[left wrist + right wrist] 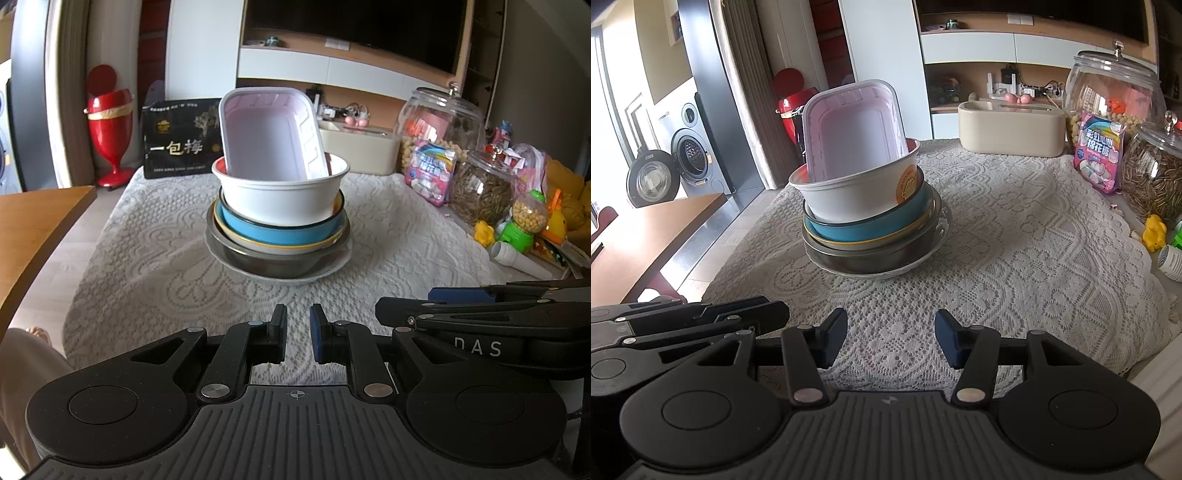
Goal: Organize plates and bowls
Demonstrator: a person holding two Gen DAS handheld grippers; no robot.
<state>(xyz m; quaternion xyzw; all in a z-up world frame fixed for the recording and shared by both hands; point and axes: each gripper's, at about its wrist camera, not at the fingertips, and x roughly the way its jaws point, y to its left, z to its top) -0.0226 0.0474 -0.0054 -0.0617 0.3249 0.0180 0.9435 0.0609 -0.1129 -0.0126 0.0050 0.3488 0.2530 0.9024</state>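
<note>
A stack of dishes stands in the middle of the lace-covered table (pixel 166 258). From the bottom up it is a white plate (pixel 334 264), a steel bowl (pixel 273 264), a yellow-rimmed plate, a blue bowl (pixel 280 230) and a white bowl (pixel 280 199). A pink rectangular tray (pixel 269 136) leans upright inside the white bowl. My left gripper (pixel 298 328) is shut and empty, short of the stack. My right gripper (pixel 891 339) is open and empty, also short of the stack (pixel 871 229), beside the left one.
Right side: glass jars (pixel 480 188), a pink candy bag (pixel 430 171) and small toys (pixel 524 221). A cream box (pixel 1012 127) and a black box (pixel 181 138) sit at the back. A wooden table (pixel 33 221) is at the left, with a red bin (pixel 110 122) behind it.
</note>
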